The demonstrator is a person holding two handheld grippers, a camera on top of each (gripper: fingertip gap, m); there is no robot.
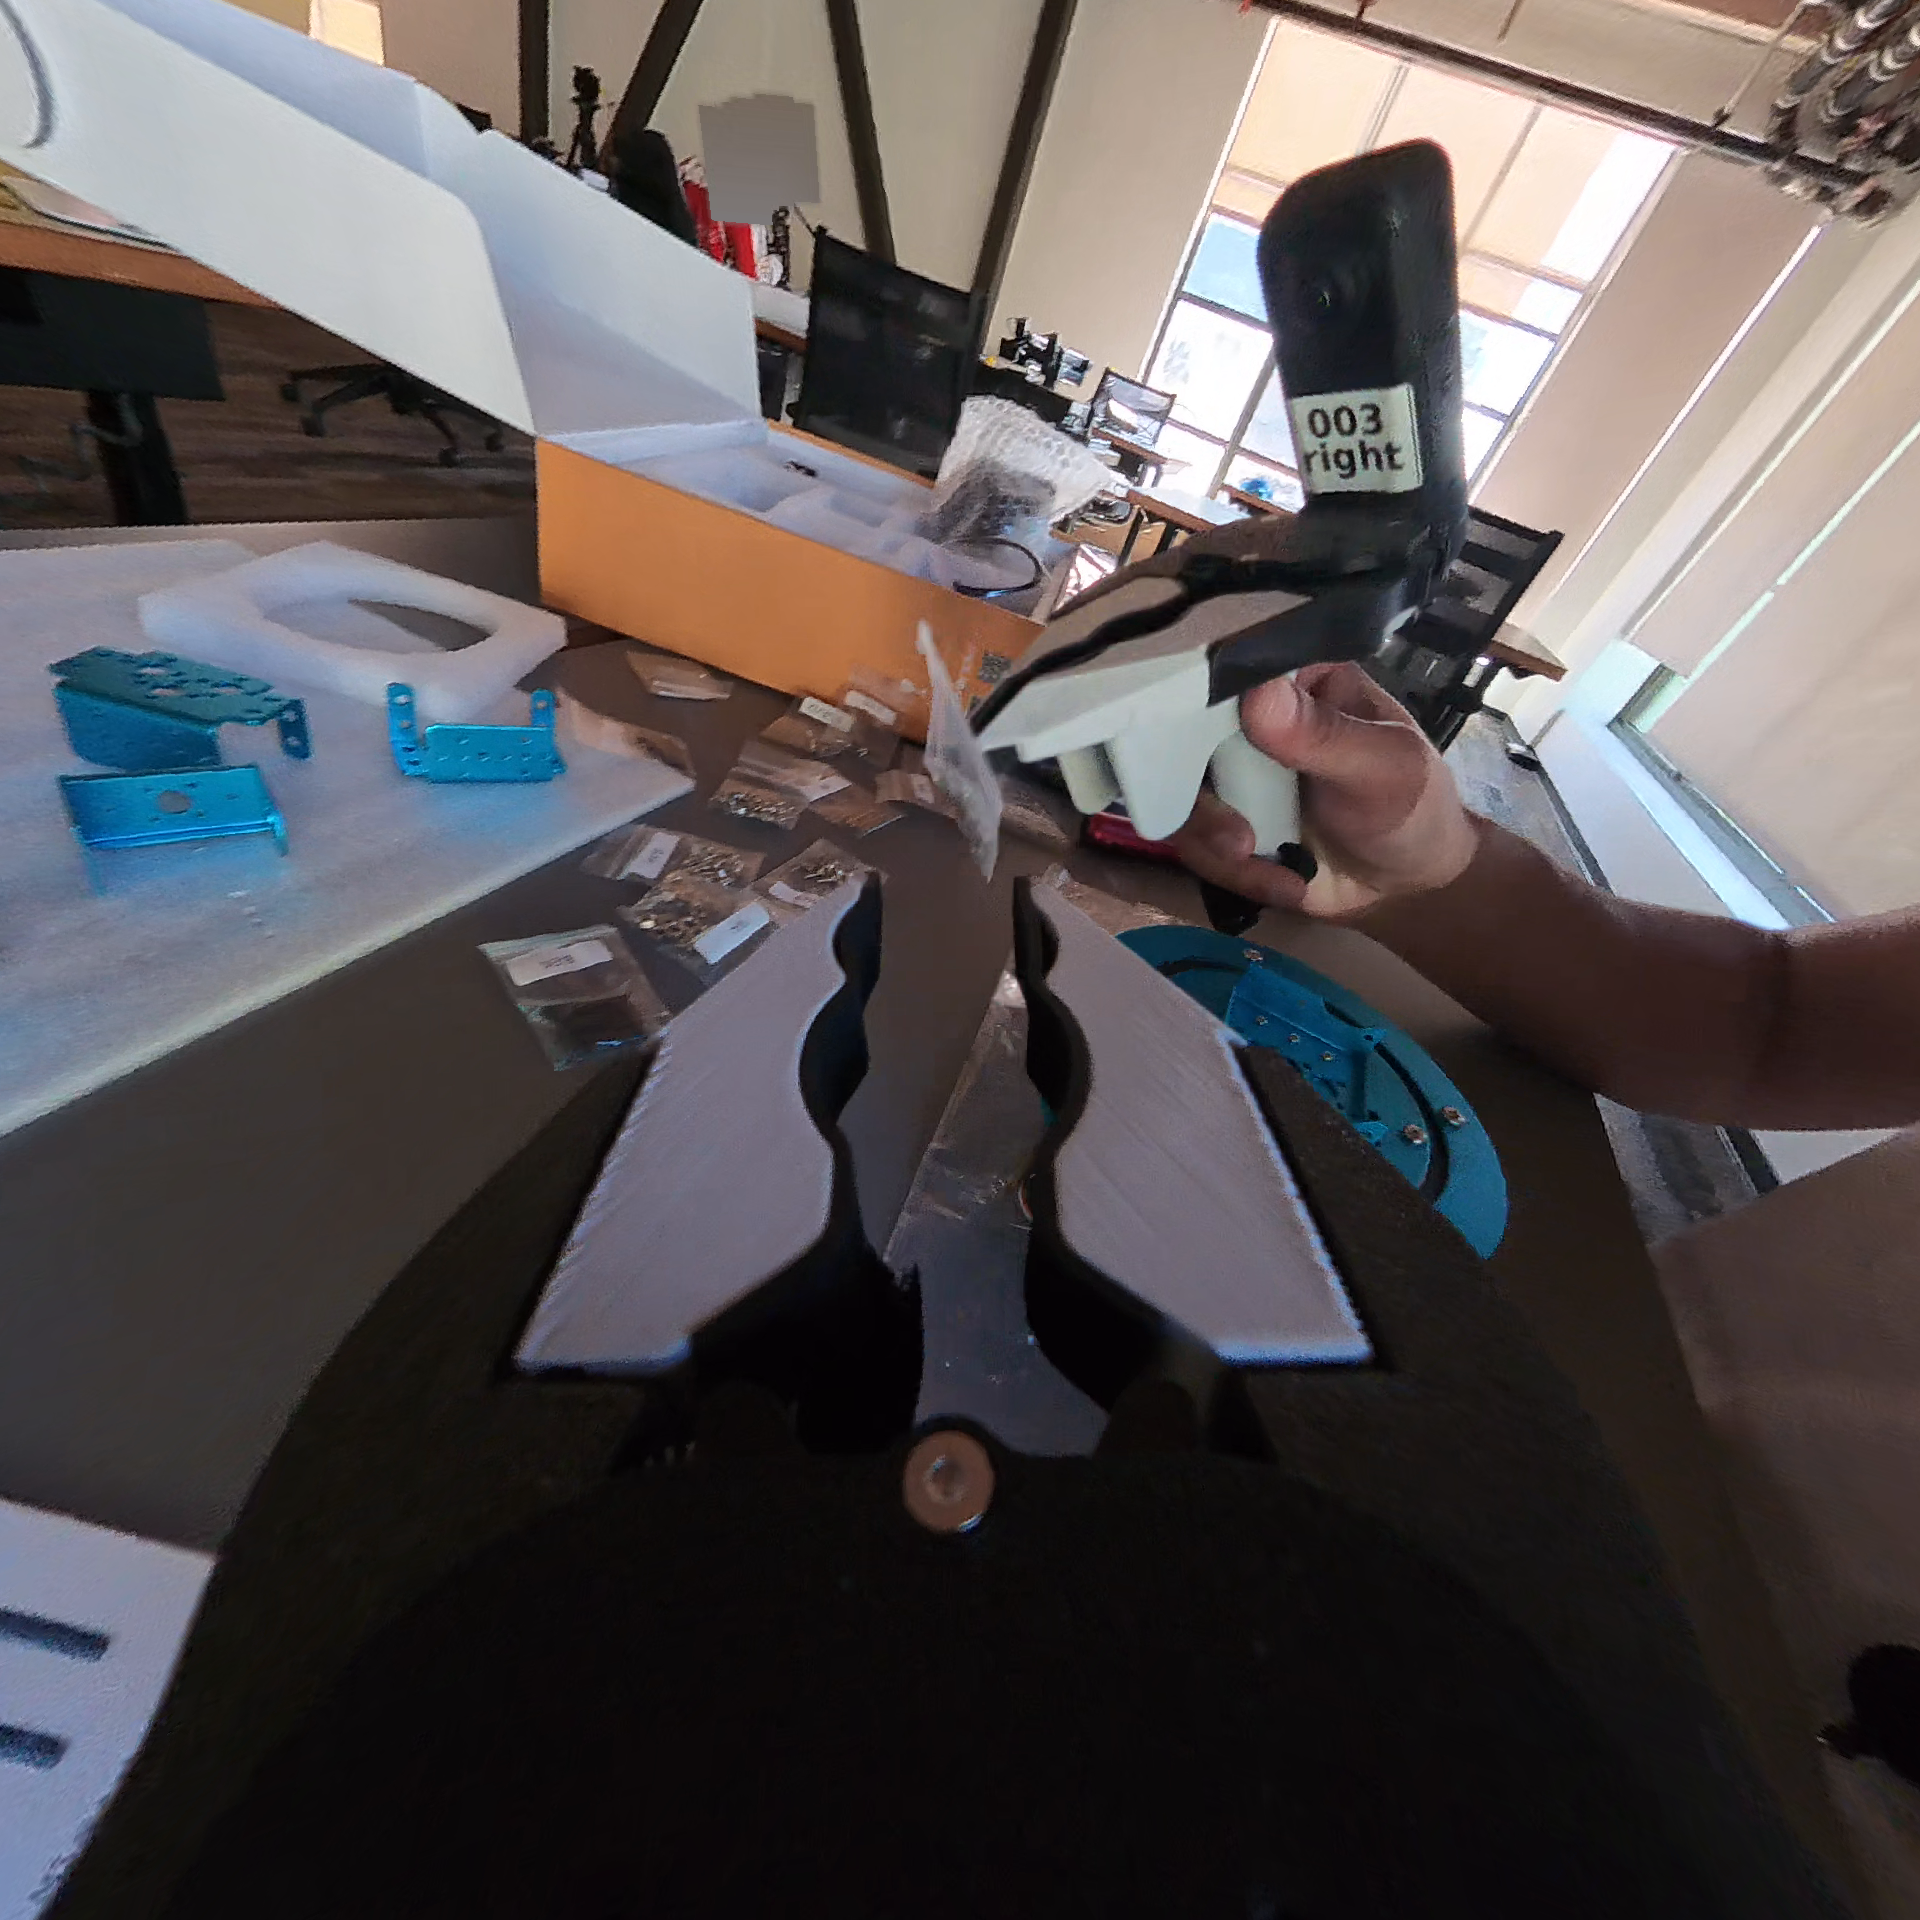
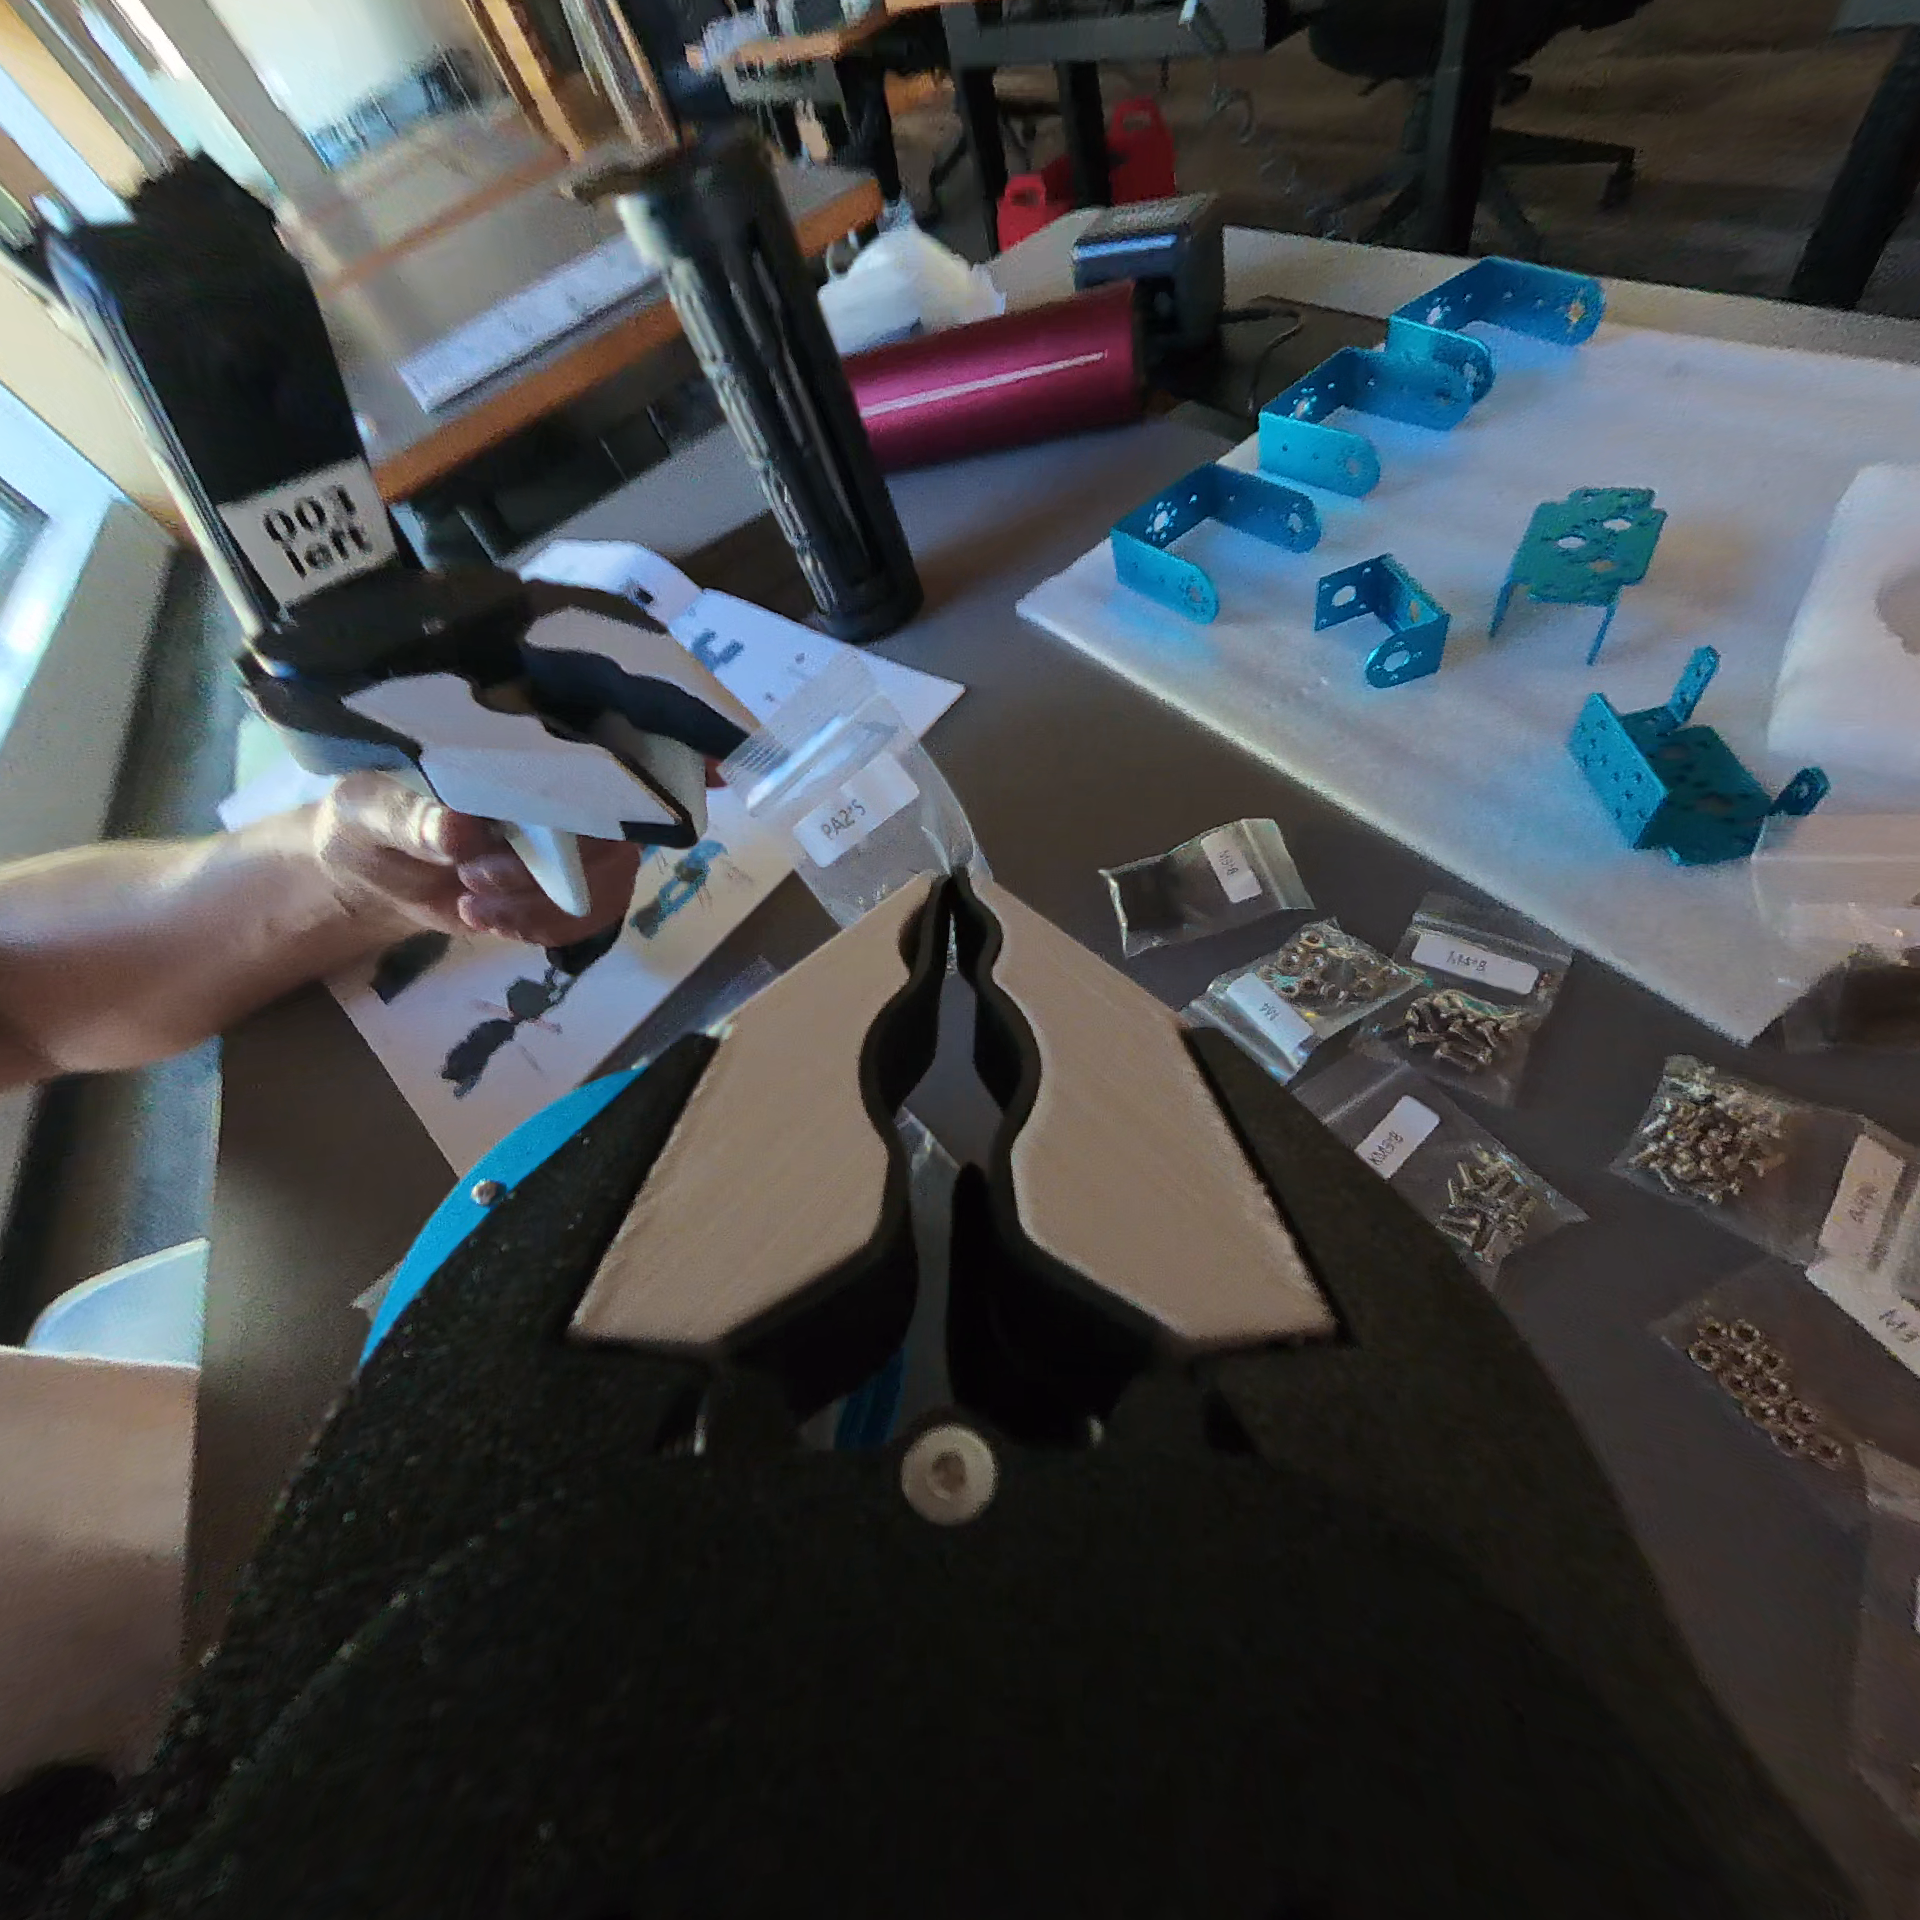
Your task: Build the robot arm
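My right gripper is shut on the lower edge of a small clear plastic bag with a white label and holds it above the grey table. In the left wrist view the right gripper comes in from the right with the bag hanging from its tips. My left gripper is open, its tips just below the bag, and holds nothing. In the right wrist view the left gripper sits at the bag's zip end. A blue round disc lies on the table beneath both grippers.
Several blue metal brackets lie on a white foam sheet. Several small bags of screws are spread on the table. An open orange box, a foam ring, a black upright cylinder, a red cylinder and a printed sheet are around. Tip to tip, the grippers are about 6 centimeters apart. The blue round disc lies around 12 centimeters away from my left fingertips.
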